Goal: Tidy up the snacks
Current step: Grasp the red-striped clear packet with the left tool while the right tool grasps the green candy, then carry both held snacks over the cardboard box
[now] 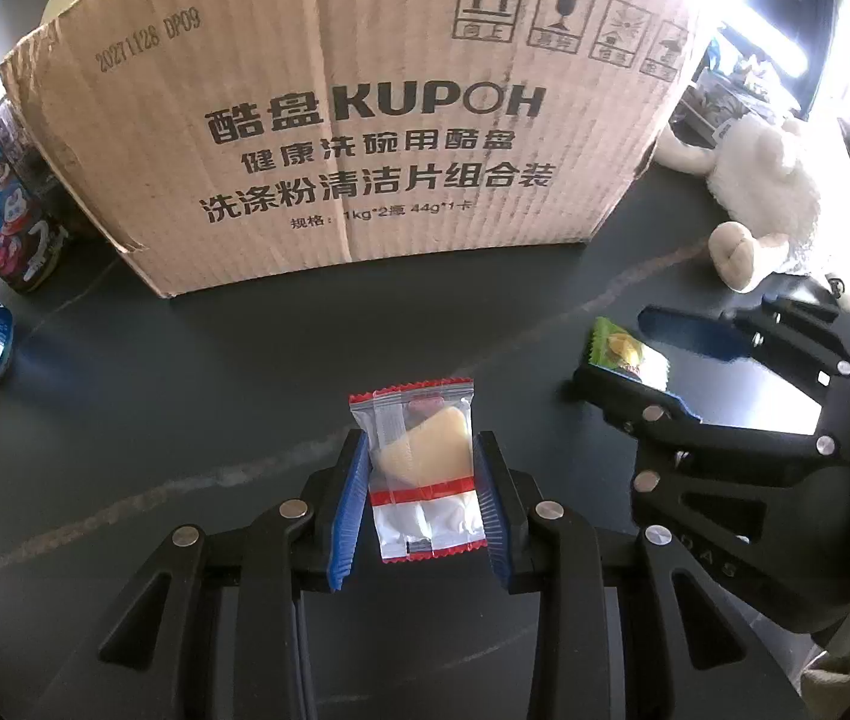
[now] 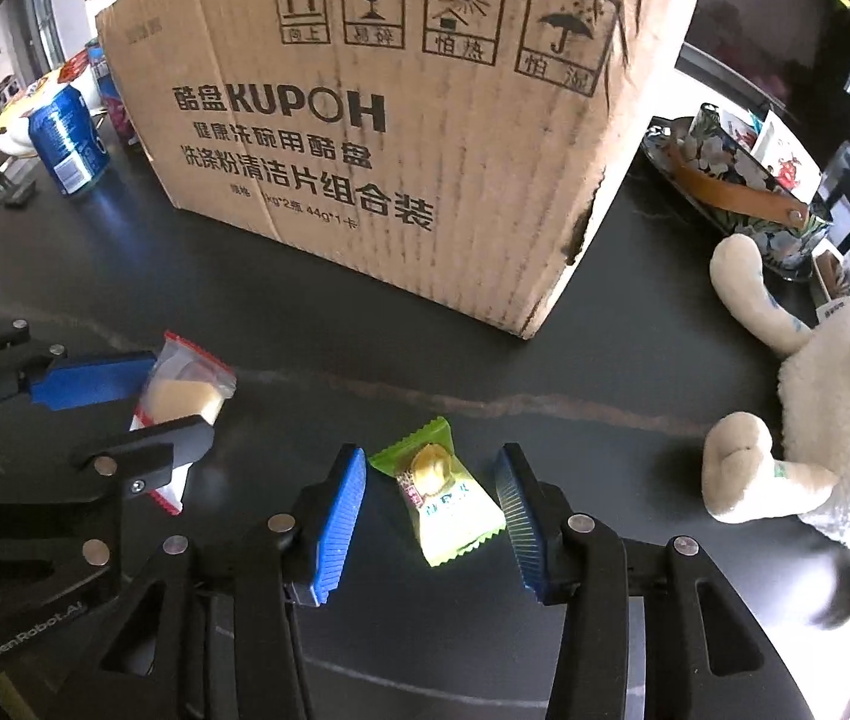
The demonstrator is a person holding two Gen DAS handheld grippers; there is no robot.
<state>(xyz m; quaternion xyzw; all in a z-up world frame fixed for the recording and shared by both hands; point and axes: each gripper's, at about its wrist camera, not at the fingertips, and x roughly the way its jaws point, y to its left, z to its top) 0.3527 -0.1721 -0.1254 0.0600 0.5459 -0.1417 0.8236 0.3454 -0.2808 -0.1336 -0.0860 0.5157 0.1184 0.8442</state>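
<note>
A clear snack packet with red edges and a pale cake inside [image 1: 422, 468] sits between the blue pads of my left gripper [image 1: 422, 450], which is shut on it; it also shows in the right wrist view [image 2: 185, 396]. A green snack packet [image 2: 440, 492] lies on the dark table between the open fingers of my right gripper [image 2: 431, 480], touched by neither pad. It also shows in the left wrist view [image 1: 626, 354], with the right gripper [image 1: 629, 360] around it. A large open cardboard box [image 1: 353, 120] stands just behind both grippers.
A white plush sheep [image 2: 833, 438] lies at the right. A floral tray with a leather strap [image 2: 737, 180] sits behind it. A blue can [image 2: 68, 138] and colourful cartons [image 1: 5, 198] stand left of the box. The table [image 1: 185, 390] is dark.
</note>
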